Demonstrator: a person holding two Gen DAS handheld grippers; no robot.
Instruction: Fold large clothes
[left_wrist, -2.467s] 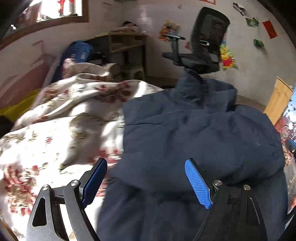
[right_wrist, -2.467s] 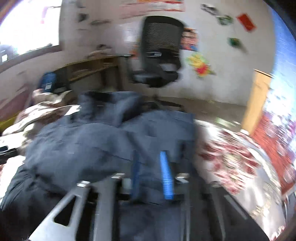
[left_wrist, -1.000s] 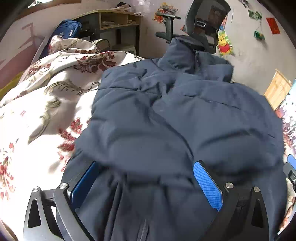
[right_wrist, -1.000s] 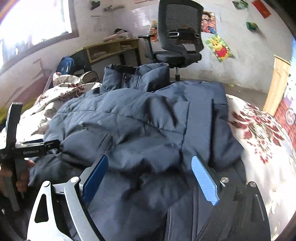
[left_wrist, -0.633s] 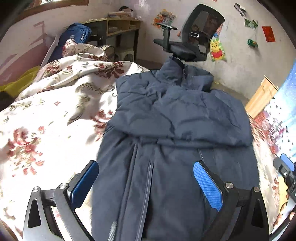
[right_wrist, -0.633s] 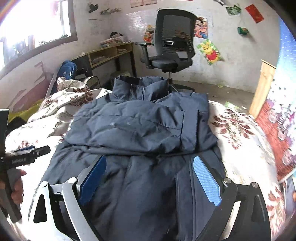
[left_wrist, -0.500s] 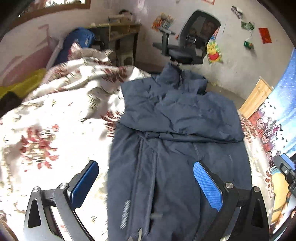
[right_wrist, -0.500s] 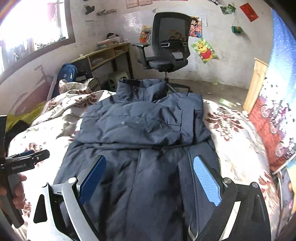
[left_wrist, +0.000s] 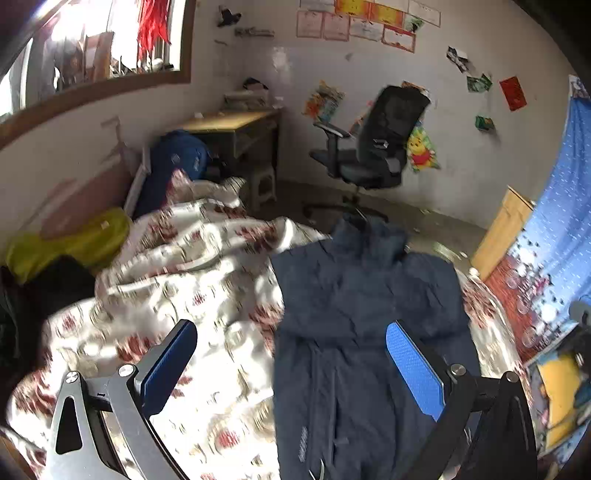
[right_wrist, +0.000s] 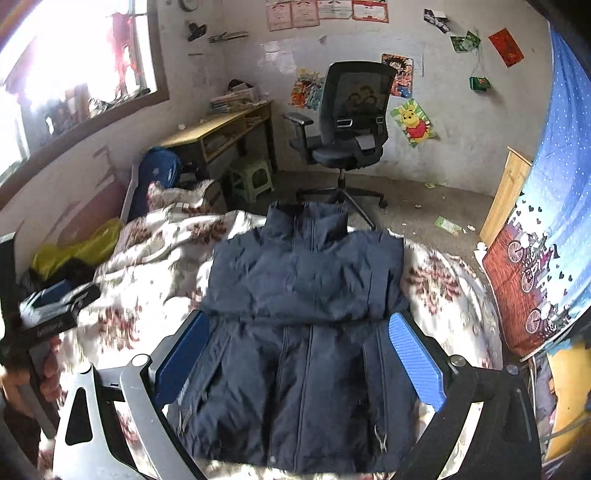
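Blue pads wide apart on right gripper (right_wrist: 298, 357) and left gripper (left_wrist: 291, 360), jaws just opening on right, nothing held. Navy jacket (right_wrist: 295, 332) flat on floral quilt (right_wrist: 147, 266), sleeves folded in. Next: grab hem, fold toward collar.

Navy jacket (right_wrist: 303, 314) lies flat on bed w/ floral quilt (right_wrist: 147, 258), collar twd far end, sleeves folded across chest, zip front facing up. Right gripper (right_wrist: 295, 354) hangs above hem, jaws wide, just been opening, nothing btwn them. Left gripper (right_wrist: 55, 299) at left edge, held by a hand (right_wrist: 48, 373), clear of the jacket. Beyond bed: black office chair (right_wrist: 347, 122), wooden table (right_wrist: 218, 129), green stool (right_wrist: 251, 177), blue backpack (right_wrist: 159, 166).
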